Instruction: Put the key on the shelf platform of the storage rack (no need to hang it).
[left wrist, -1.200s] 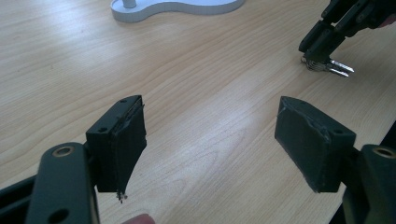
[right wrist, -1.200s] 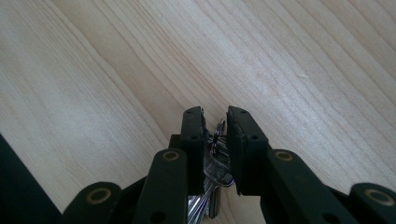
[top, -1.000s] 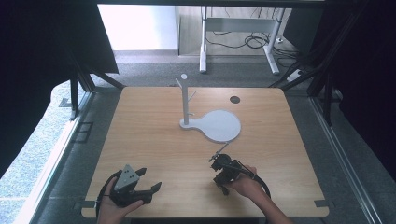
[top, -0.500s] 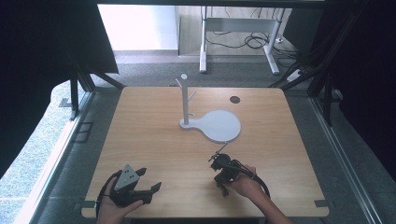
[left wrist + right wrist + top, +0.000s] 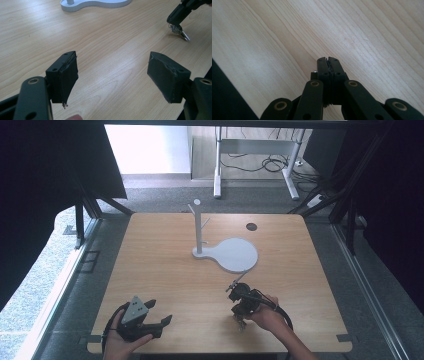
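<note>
My left gripper (image 5: 160, 311) rests open at the table's near left corner; in the left gripper view its jaws (image 5: 112, 75) stand wide apart over bare wood. Near the front middle, my right gripper (image 5: 238, 314) points down at the table, shut on a small metal object (image 5: 240, 321). The left gripper view shows that gripper (image 5: 173, 21) farther off with the shiny metal object (image 5: 180, 32) hanging from its tip onto the wood. In the right gripper view the jaws (image 5: 328, 60) are pressed together, with a bit of metal (image 5: 314, 73) beside them.
A white stand (image 5: 198, 227) with short pegs rises from a white round-ended base plate (image 5: 235, 255) at the table's middle. A dark round hole (image 5: 251, 226) lies at the back right. The table's front edge runs just below both hands.
</note>
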`<state>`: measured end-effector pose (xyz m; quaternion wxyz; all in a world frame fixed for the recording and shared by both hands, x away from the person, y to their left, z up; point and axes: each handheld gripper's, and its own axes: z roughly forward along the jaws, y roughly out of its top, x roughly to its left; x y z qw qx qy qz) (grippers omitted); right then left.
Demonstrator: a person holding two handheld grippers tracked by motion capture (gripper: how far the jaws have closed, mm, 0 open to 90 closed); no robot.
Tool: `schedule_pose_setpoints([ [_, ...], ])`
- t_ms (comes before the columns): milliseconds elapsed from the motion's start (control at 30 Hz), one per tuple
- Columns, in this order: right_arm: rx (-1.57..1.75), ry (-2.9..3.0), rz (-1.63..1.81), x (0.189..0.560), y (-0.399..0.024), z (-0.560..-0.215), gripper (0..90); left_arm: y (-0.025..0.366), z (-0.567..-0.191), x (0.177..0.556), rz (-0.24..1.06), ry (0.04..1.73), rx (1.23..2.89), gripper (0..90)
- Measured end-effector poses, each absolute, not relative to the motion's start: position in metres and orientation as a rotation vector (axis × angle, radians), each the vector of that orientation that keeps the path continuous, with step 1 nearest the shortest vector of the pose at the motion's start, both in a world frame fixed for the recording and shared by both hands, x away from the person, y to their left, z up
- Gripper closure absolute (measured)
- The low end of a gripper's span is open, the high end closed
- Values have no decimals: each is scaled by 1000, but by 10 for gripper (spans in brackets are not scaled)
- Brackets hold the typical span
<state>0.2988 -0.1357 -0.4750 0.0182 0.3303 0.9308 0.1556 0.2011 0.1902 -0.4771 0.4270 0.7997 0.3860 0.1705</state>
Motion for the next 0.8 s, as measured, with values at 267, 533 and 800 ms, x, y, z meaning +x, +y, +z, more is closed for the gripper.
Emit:
schedule_pose_setpoints([
  [267,1026,2872,532,299,-148,-451,895,191,-477,202,425,968,1995,247],
  [533,1014,2844,548,302,-156,-431,896,191,-477,202,424,970,1996,246],
  [800,1021,2831,564,304,-160,-426,896,192,-478,202,426,974,1993,246],
])
